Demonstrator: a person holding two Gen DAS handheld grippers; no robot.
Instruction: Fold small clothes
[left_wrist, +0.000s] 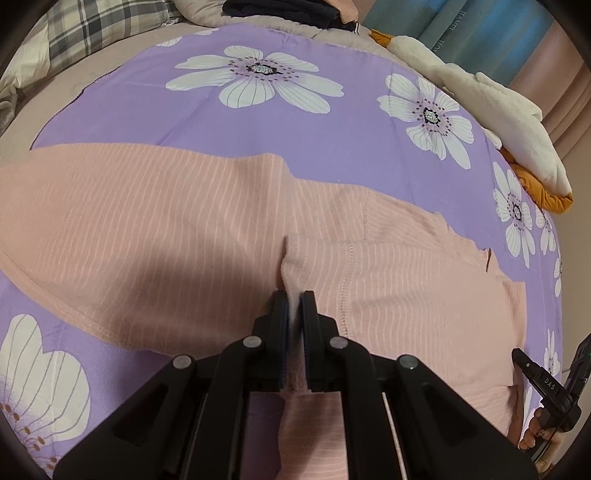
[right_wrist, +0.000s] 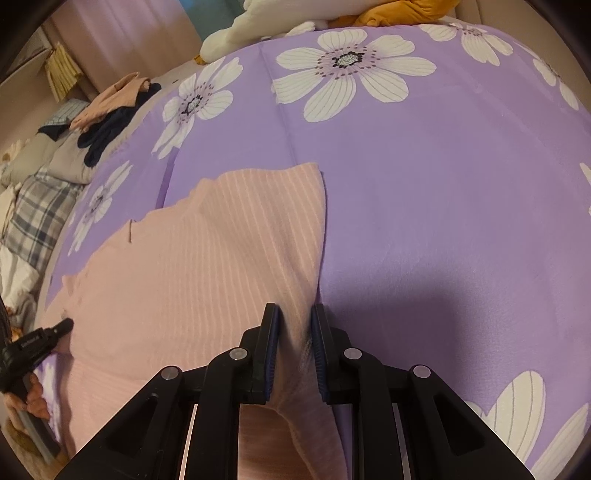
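Left wrist view shows the bed (left_wrist: 332, 147), spread with a purple flowered sheet, serving as the folding surface; a pink ribbed garment (left_wrist: 147, 229) lies flat across its middle, from 9 o'clock to 4 o'clock, so the layers can be aligned. At 12 o'clock a pile of clothes (left_wrist: 288, 11) sits by the plaid pillow (left_wrist: 92, 29), seemingly waiting; a plush toy (left_wrist: 498, 107) lies at 2 o'clock. No container is visible. The left hand-held gripper (left_wrist: 294, 314) is pinched nearly closed on a raised ridge of the garment at 6 o'clock. The right hand-held gripper (right_wrist: 294, 332) is narrow, clamping the garment's edge, probably to carry a fold over together.
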